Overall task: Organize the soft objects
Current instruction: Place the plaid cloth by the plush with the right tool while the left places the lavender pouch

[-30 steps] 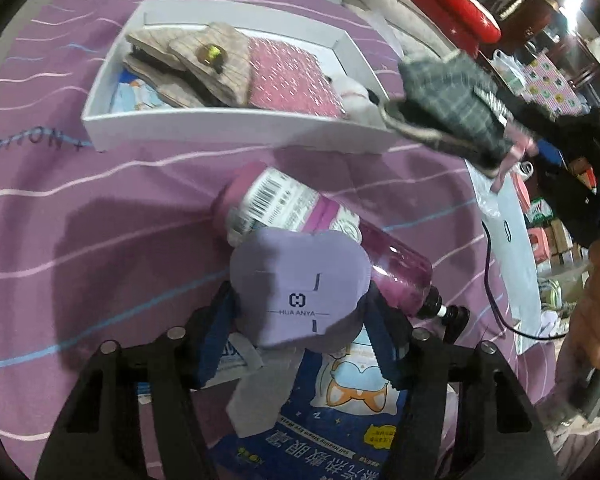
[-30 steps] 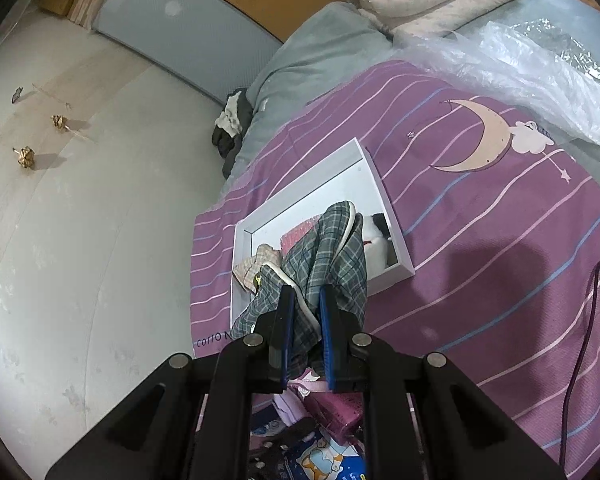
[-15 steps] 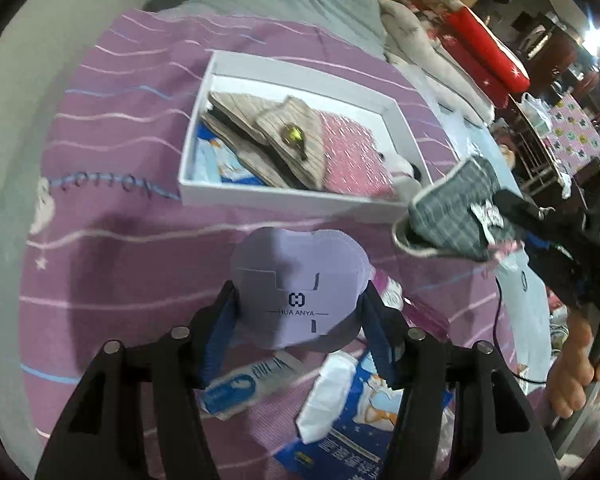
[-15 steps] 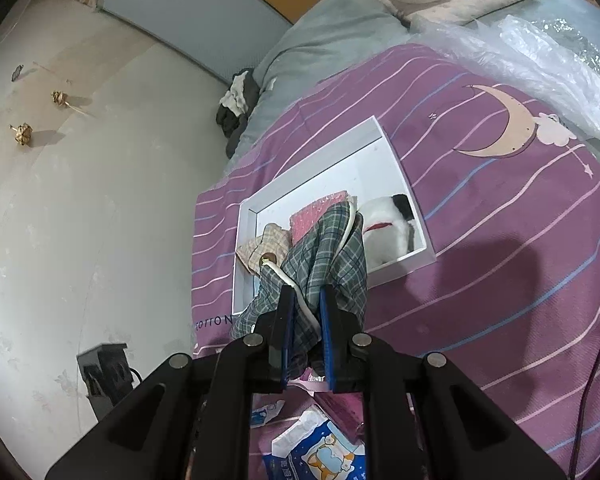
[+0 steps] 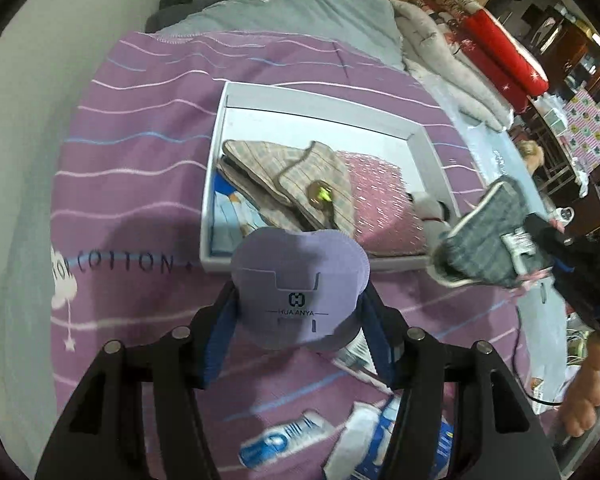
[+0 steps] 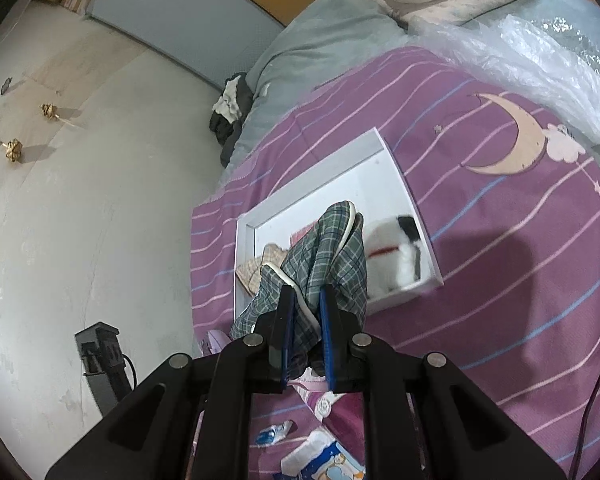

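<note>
we hold a lilac packet point(image 5: 300, 288) between the fingers of our left gripper point(image 5: 300, 320), clamped on its sides, just short of the white tray point(image 5: 320, 116) on the purple bedspread point(image 5: 140, 140). our right gripper point(image 6: 305, 320) is closed tight on a green plaid pouch point(image 6: 332, 256), poised above the tray's near edge. inside lie a beige checked pouch point(image 5: 284, 176), a pink cloth point(image 5: 376, 200) and a white plush toy point(image 6: 392, 260). we judge it partly done: both held items and the packets point(image 5: 284, 440) on the bed remain.
</note>
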`<state>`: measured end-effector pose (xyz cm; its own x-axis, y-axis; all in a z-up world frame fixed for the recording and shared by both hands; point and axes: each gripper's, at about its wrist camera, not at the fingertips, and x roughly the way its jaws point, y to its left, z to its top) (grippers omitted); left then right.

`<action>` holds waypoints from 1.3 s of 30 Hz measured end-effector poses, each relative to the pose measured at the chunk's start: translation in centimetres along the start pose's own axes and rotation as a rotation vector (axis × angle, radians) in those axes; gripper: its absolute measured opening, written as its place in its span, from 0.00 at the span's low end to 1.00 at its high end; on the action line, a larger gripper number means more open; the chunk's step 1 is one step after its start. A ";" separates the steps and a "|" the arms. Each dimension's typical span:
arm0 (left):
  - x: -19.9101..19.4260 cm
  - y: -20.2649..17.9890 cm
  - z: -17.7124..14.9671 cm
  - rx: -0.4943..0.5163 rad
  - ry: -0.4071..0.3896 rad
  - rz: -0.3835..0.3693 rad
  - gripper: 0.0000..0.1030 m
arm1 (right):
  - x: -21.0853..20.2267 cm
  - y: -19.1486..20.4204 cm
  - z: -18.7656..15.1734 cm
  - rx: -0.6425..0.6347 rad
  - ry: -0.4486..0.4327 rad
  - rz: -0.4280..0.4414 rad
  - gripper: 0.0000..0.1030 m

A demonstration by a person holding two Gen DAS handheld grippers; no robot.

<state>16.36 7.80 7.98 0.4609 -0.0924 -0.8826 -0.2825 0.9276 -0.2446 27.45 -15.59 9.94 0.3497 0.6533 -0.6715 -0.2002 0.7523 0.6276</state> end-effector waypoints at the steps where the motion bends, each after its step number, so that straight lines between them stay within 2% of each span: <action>1: 0.3 0.1 0.3 0.005 0.006 0.012 0.58 | 0.0 0.0 0.4 0.003 -0.004 -0.001 0.11; 6: 2.1 0.4 2.0 0.041 0.041 0.073 0.58 | 1.0 0.0 3.3 0.039 -0.022 0.002 0.11; 9: 3.0 0.6 2.9 0.072 0.060 0.123 0.58 | 2.5 0.1 5.0 0.042 -0.010 -0.040 0.11; 14: 4.3 1.4 4.4 0.064 0.121 0.119 0.58 | 5.3 -0.3 7.3 0.081 -0.012 -0.023 0.11; 21: 5.5 0.0 5.5 0.120 0.135 0.164 0.58 | 8.6 -1.2 9.7 0.095 -0.083 -0.047 0.11; 23: 6.1 -0.1 5.7 0.106 0.156 0.148 0.58 | 9.7 -1.2 10.0 0.053 -0.100 -0.077 0.11; 26: 6.9 0.0 5.7 0.119 0.154 0.184 0.58 | 11.0 -1.1 9.7 -0.018 -0.131 -0.105 0.11; 29: 7.4 0.4 5.8 0.097 0.154 0.172 0.61 | 12.6 -0.9 9.0 -0.086 -0.128 -0.135 0.11; 32: 7.0 0.2 5.5 0.110 0.139 0.160 0.63 | 14.0 -1.1 8.2 -0.132 -0.124 -0.242 0.11; 39: 5.3 0.2 3.6 0.085 0.129 0.122 0.65 | 13.8 -1.4 7.7 -0.147 -0.091 -0.291 0.11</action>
<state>21.79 8.84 4.65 0.3145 -0.0175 -0.9491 -0.2555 0.9614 -0.1024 39.63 -8.30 2.87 0.4901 0.4043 -0.7722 -0.2076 0.9146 0.3470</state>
